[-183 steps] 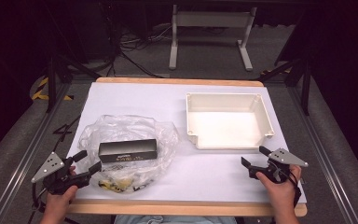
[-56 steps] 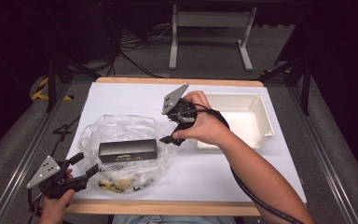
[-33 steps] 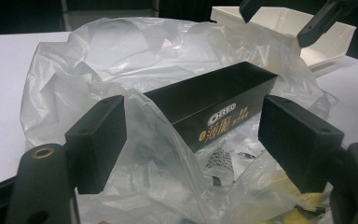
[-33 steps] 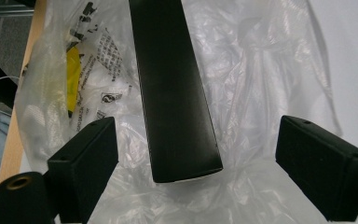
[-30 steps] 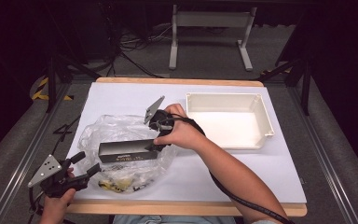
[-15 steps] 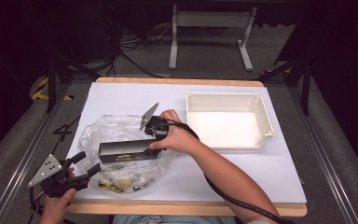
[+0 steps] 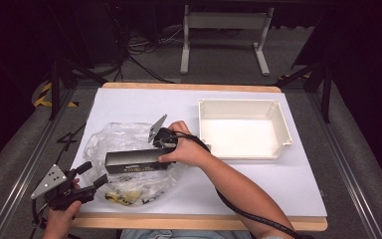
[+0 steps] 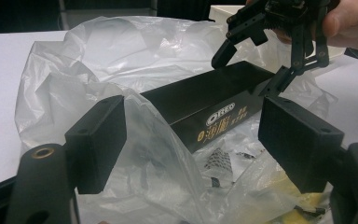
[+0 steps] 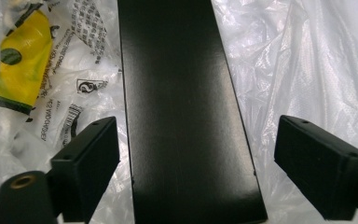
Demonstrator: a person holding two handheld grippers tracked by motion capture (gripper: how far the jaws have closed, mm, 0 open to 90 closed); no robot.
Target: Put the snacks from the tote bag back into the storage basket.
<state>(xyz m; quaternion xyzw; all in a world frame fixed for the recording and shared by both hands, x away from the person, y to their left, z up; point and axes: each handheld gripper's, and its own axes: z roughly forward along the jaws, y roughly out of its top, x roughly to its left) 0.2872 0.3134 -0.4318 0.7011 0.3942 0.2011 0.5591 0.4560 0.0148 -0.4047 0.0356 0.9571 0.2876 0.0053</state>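
One long black box [image 7: 138,160] lies on its side on a crumpled clear plastic bag [image 7: 114,144], at the near left of the white-covered surface [image 7: 258,184]; gold and white lettering runs along the side that faces the person. Over its right end hangs the right gripper [image 7: 163,147], held in a hand [image 7: 185,149] whose forearm reaches in from the bottom right. Its jaws straddle the box end, one on each side, and have just been closing, yet in the right gripper view [image 9: 191,158] a gap of bag shows between each pad and the box, so they stand apart and press on nothing. Under and beside the box, inside the bag, lie small packets, one of them yellow [image 9: 21,60], among printed wrappers. At the near left corner the left gripper [image 7: 87,175] points toward the bag, and its jaws are wide apart; in the left gripper view [image 8: 191,140] a fold of the bag rises between them, though I cannot tell whether it touches a pad. Well to the right of the bag sits a shallow cream tray [image 7: 278,119], nothing in it
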